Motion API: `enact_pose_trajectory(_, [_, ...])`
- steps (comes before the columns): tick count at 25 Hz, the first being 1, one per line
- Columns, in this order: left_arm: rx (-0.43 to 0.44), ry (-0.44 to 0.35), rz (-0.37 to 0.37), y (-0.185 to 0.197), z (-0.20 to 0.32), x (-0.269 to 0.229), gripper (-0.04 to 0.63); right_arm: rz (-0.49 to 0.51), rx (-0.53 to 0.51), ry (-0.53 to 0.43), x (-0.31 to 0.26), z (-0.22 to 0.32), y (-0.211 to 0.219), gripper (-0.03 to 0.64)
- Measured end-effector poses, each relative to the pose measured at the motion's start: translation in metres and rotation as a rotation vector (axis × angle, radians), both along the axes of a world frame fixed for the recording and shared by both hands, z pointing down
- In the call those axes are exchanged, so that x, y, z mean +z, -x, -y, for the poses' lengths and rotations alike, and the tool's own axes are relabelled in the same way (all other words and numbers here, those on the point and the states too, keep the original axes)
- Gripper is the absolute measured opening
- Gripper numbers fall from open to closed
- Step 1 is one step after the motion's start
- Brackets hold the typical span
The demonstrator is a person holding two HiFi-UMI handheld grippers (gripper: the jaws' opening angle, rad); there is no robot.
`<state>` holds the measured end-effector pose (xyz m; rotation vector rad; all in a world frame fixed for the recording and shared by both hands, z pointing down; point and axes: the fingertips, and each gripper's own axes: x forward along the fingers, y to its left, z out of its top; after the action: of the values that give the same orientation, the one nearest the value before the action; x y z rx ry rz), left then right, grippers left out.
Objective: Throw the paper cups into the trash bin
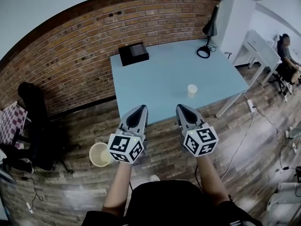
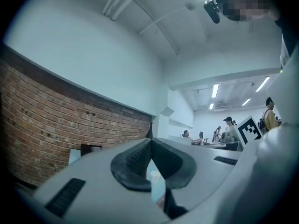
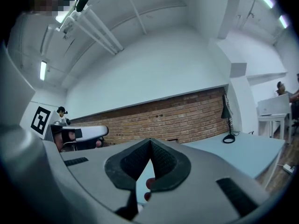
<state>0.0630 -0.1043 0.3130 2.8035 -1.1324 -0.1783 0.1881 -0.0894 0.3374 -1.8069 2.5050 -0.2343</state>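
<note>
Light-blue worktop, 12 o'clock. Trash bin on floor, 8 o'clock, handy for drop. Left hand-held gripper, right hand-held gripper: jaws pressed together, empty, aimed at worktop. 1 paper cup upright, 1 o'clock, near front edge.

Pale blue table with a paper cup, a black box and a desk lamp
</note>
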Motion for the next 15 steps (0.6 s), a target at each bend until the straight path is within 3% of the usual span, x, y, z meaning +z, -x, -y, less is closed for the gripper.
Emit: enact_pose_trajectory(15, [0.131, 0.022, -0.046, -0.028, 0.017, 0.009, 0.003, -0.008, 0.131, 0.037, 0.019, 0.000, -0.023, -0.004])
